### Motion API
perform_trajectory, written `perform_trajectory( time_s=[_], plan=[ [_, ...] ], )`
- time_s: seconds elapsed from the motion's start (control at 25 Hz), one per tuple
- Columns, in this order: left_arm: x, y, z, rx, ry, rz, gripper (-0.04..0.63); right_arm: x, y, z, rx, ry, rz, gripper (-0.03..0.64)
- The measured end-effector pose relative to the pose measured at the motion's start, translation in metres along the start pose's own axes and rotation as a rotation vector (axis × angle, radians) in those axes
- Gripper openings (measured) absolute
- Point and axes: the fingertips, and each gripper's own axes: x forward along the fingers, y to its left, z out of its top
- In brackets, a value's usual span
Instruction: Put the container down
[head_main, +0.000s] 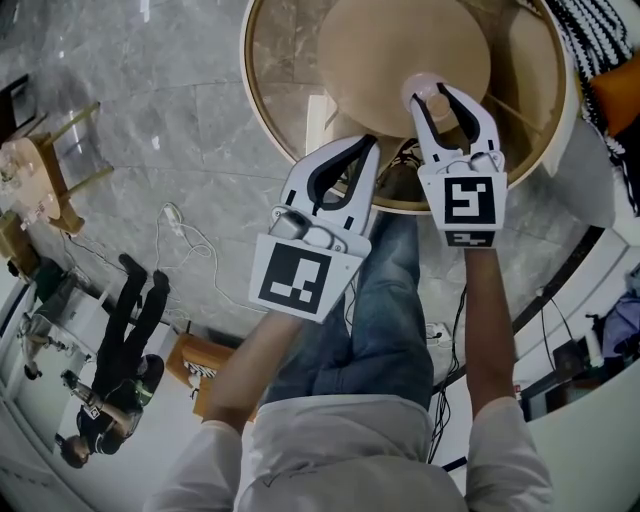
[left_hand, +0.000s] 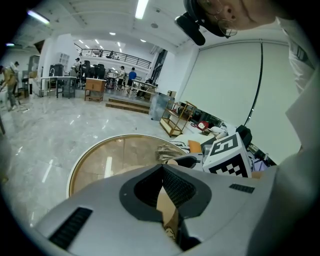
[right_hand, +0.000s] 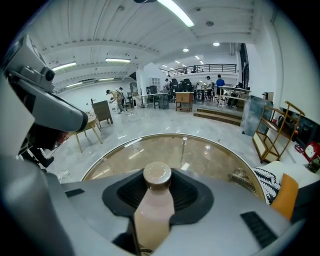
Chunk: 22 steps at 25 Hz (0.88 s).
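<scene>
Right gripper (right_hand: 158, 184) clamped on the container (right_hand: 154, 206), a pale bottle with a brown cap, upright between the jaws. Beneath and beyond it lies the round glass table (right_hand: 150, 150); contact with the glass cannot be judged. Left gripper (head_main: 370, 142), just beside the right gripper, has its jaws closed tip to tip.

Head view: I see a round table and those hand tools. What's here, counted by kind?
Grippers: 2, the left gripper with jaws together, the right gripper with jaws closed on the bottle
Bottle: 1, pale with a brown cap
Round table: 1, glass-topped
Total: 4
</scene>
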Motion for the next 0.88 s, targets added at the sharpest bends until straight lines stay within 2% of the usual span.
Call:
perform_trajectory(
  time_s=[0.88],
  plan=[
    [0.004, 0.001, -0.003, 0.019, 0.02, -0.005, 0.017, 0.024, -0.008, -0.015, -0.001, 0.014, -0.029, 0.143]
  ],
)
